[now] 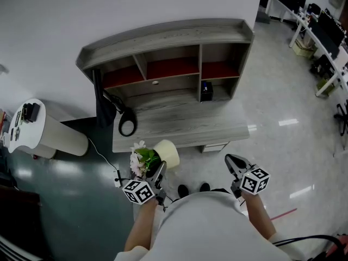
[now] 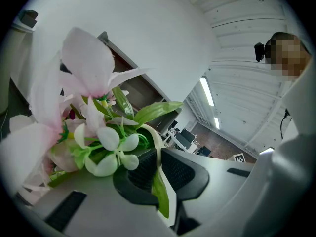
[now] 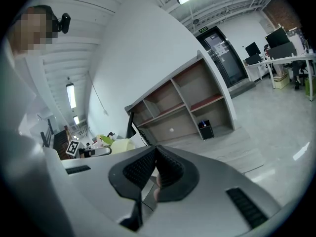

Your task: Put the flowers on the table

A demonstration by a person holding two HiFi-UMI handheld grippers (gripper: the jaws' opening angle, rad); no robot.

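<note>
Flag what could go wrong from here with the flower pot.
1. The left hand-held gripper pinches only the rim of the flower pot, with a leaf caught in the bite: it could slip.
2. The pot hangs tilted, flowers sideways: it may topple when set on the desk.
3. A black cable loop lies on the desk's left side, possibly in the way.

The flowers (image 1: 138,159) are showing pale pink and white petals over green leaves, in a cream pot (image 1: 168,152). The table (image 1: 179,123) is wearing grey wood grain, its shelf backs (image 1: 173,67) glowing red. Cubes on the left gripper (image 1: 160,168) and right gripper (image 1: 231,160) are carrying black-and-white squares.
</note>
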